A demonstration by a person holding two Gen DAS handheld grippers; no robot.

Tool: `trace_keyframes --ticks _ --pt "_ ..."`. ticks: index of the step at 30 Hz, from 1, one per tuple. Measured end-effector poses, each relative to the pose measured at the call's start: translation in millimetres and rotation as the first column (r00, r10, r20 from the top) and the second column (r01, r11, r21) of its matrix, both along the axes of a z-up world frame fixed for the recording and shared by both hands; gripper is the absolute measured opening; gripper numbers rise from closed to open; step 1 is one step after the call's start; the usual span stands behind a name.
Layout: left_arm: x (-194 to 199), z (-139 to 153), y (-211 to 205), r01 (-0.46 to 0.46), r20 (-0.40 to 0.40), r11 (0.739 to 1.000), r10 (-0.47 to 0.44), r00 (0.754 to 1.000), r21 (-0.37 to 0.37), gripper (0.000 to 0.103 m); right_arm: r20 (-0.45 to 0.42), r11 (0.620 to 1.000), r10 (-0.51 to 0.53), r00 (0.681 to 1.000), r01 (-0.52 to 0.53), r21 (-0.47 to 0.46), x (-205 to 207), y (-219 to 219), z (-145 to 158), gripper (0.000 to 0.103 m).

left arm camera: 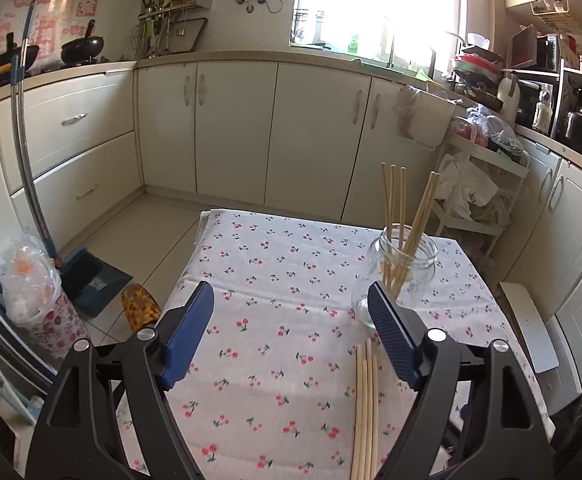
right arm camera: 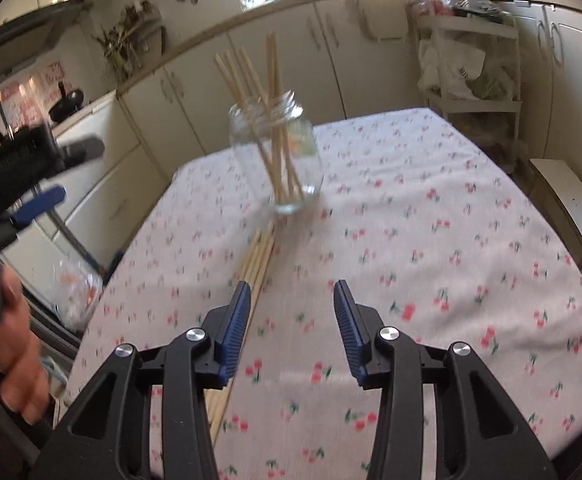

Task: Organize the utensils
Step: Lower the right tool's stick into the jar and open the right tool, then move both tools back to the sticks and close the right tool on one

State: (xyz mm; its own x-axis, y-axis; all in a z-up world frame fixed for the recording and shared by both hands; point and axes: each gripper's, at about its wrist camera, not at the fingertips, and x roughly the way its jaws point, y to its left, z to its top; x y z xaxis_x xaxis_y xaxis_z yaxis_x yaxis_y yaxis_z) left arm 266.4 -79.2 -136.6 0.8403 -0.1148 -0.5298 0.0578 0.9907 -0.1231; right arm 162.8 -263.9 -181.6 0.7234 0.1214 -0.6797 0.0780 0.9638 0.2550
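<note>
the task looks partly done. the glass jar (left arm camera: 403,268) stands toward the far side of the bench (left arm camera: 275,280), and about five chopsticks (left arm camera: 401,208) already lean upright inside it; the exact count is hard to tell where they cross. four more loose chopsticks (left arm camera: 366,412) lie flat side by side just on the near side of the jar, not yet put away. there is one jar. the left tongs (left arm camera: 291,300) hang apart and empty over the cloth beside the jar. the right tongs (right arm camera: 291,292) are also apart, holding nothing, just beside the loose chopsticks.
</note>
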Motion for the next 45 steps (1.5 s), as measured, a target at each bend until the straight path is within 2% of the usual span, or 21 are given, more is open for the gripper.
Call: trace_keyframes --ticks 7,16,21,27,32,35,38,44,45 --pt "-21 4 5 0.004 -0.013 1.0 -0.004 1.0 0.011 0.081 -0.049 0.999 0.034 0.998 -0.035 -0.037 -9 13 -4 0.048" --pt "-30 -13 38 -0.046 -0.096 0.999 0.046 0.994 0.008 0.084 -0.101 0.995 0.03 0.994 -0.039 -0.093 4 17 -15 0.048" --pt "-35 -23 56 -0.076 -0.131 0.997 0.075 0.989 0.001 0.084 -0.122 0.991 0.058 0.991 -0.072 -0.111 21 29 -21 0.04" --pt "-36 -26 60 -0.073 -0.145 0.997 0.072 0.987 -0.002 0.084 -0.156 0.984 0.086 0.984 -0.108 -0.14 38 41 -32 0.038" --pt "-34 -29 57 -0.066 -0.155 0.998 0.064 0.986 -0.006 0.085 -0.173 0.968 0.107 0.979 -0.142 -0.207 41 46 -33 0.037" --pt "-34 -31 55 -0.057 -0.159 0.998 0.055 0.986 -0.004 0.085 -0.182 0.968 0.111 0.977 -0.148 -0.204 41 40 -32 0.027" --pt "-31 -35 51 -0.039 -0.177 0.999 0.037 0.983 -0.007 0.085 -0.192 0.969 0.11 0.975 -0.148 -0.199 44 30 -32 0.01" --pt "-12 -57 10 0.101 -0.229 0.995 -0.095 0.969 0.016 0.085 -0.204 0.969 0.099 0.974 -0.141 -0.204 37 6 -31 0.007" --pt "-5 -65 -1 0.129 -0.251 0.991 -0.121 0.96 0.017 0.085 -0.203 0.97 0.095 0.975 -0.136 -0.2 35 2 -30 0.007"
